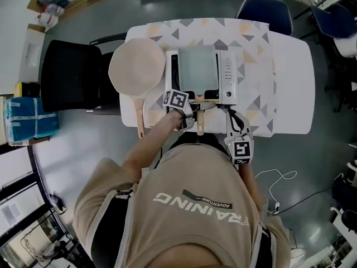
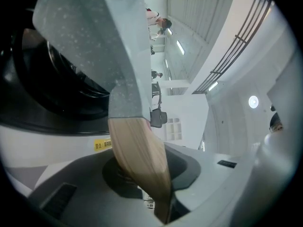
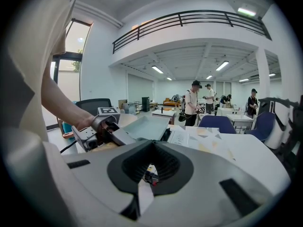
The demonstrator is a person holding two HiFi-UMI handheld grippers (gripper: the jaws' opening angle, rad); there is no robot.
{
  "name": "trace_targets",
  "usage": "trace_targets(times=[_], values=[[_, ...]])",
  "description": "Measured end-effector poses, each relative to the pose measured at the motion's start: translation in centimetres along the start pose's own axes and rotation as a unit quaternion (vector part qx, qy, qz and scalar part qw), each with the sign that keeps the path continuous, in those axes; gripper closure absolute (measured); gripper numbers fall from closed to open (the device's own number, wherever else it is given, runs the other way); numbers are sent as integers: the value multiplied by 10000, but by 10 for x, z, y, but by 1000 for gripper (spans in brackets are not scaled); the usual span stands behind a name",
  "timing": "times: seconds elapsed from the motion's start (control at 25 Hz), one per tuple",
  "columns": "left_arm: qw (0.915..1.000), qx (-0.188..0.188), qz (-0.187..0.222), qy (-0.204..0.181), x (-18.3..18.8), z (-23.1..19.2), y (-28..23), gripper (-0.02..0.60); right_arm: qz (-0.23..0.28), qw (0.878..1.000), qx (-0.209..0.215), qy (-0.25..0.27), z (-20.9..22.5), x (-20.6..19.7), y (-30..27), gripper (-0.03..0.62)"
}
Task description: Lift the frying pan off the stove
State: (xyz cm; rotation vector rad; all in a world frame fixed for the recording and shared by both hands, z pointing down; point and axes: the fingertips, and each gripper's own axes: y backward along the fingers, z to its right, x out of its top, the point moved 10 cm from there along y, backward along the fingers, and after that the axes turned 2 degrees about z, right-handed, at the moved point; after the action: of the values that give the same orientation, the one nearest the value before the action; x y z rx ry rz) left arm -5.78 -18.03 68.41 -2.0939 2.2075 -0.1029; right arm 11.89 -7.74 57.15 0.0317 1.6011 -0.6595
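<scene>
A square grey frying pan (image 1: 197, 68) sits on the white stove (image 1: 229, 77) in the middle of the table. Its wooden handle (image 1: 199, 118) points toward me. My left gripper (image 1: 192, 119) is shut on that handle near its end. In the left gripper view the handle (image 2: 139, 160) runs down between the jaws, with the pan (image 2: 80, 37) above. My right gripper (image 1: 233, 128) hovers at the table's front edge, right of the handle, with its jaws together on nothing (image 3: 142, 197). From there I see the pan (image 3: 147, 126) and the left gripper (image 3: 102, 129).
A round beige pan (image 1: 136, 66) with a wooden handle lies left of the stove on the patterned cloth (image 1: 251, 102). A black chair (image 1: 70, 74) stands at the table's left, a blue chair (image 1: 265, 7) behind it. People (image 3: 193, 103) stand far back in the room.
</scene>
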Motion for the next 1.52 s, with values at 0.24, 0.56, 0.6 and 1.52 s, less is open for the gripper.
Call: trace_targets(times=[0.24, 0.56, 0.6, 1.52], values=[[9995, 229, -168, -124, -4, 4, 4, 494, 37, 10000, -13, -24, 3, -2, 7, 595], [9992, 279, -257, -113, -11, 13, 11, 494, 84, 9999, 55, -40, 7, -2, 9, 595], [9993, 264, -250, -114, -12, 14, 11, 494, 96, 9999, 71, -35, 8, -2, 8, 595], [9992, 271, 39, -306, -42, 45, 46, 489, 336, 9984, 444, 106, -5, 6, 9, 595]])
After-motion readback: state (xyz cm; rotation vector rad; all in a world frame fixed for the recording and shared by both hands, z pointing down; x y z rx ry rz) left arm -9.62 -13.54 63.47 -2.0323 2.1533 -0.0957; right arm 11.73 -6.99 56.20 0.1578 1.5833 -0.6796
